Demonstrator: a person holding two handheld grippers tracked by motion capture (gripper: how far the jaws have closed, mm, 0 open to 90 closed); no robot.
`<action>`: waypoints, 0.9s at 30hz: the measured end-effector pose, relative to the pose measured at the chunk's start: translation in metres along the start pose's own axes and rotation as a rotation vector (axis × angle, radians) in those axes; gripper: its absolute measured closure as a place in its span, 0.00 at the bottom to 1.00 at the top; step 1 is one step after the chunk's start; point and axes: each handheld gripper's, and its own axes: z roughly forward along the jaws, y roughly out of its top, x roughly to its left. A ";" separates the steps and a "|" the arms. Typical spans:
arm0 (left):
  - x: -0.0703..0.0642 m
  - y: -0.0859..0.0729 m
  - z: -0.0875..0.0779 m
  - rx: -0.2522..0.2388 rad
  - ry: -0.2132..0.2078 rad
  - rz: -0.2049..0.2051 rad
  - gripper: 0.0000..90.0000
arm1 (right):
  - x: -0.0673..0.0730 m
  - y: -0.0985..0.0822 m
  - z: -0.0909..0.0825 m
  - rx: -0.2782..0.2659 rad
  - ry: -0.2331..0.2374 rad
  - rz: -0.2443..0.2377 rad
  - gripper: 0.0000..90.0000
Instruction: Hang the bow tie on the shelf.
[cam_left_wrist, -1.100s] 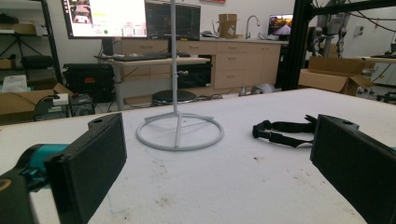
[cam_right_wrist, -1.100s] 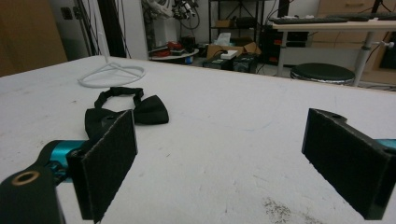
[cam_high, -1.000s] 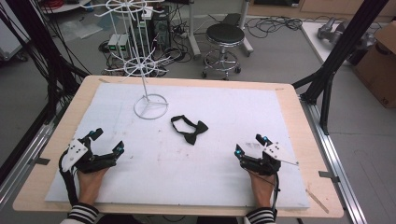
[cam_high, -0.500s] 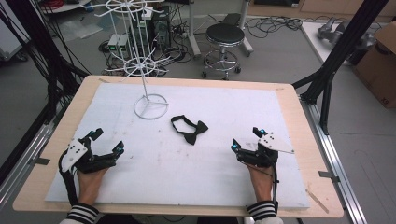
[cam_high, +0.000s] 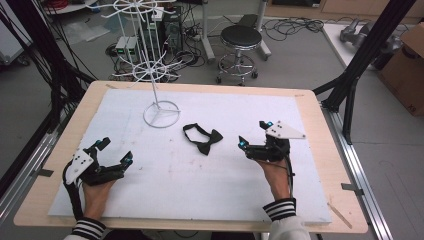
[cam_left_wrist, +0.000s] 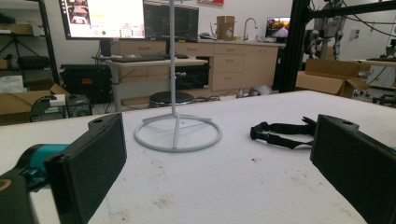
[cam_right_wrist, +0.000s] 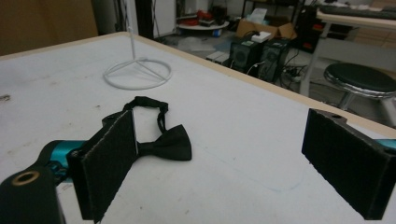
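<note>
A black bow tie (cam_high: 202, 139) with its strap looped lies flat on the white mat, mid-table. My right gripper (cam_high: 254, 134) is open a short way to its right, jaws pointing toward it with nothing between them. From the right gripper view the bow tie (cam_right_wrist: 159, 140) lies just ahead of the left jaw. My left gripper (cam_high: 116, 151) rests open near the front left of the mat, held by a hand. In the left gripper view the bow tie (cam_left_wrist: 280, 134) lies ahead to the right, next to the right jaw.
A white wire stand (cam_high: 161, 113) with a ring base and spoked arms rises at the back left of the mat; its base (cam_left_wrist: 177, 133) lies ahead of the left gripper. The mat covers a wooden table (cam_high: 310, 100). A stool (cam_high: 241, 37) stands beyond the far edge.
My right gripper has moved forward and leftward toward the bow tie, from the front right of the mat. The left gripper and the bow tie have stayed put.
</note>
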 end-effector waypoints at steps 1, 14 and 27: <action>0.000 0.000 0.000 0.000 0.000 0.000 0.05 | 0.000 0.004 0.003 0.008 0.009 -0.006 0.10; 0.000 0.000 -0.001 -0.006 -0.007 -0.007 0.05 | 0.005 0.043 0.042 0.110 0.135 -0.027 0.10; 0.001 0.000 -0.001 -0.006 -0.010 -0.007 0.05 | 0.006 0.061 0.081 0.219 0.207 -0.052 0.10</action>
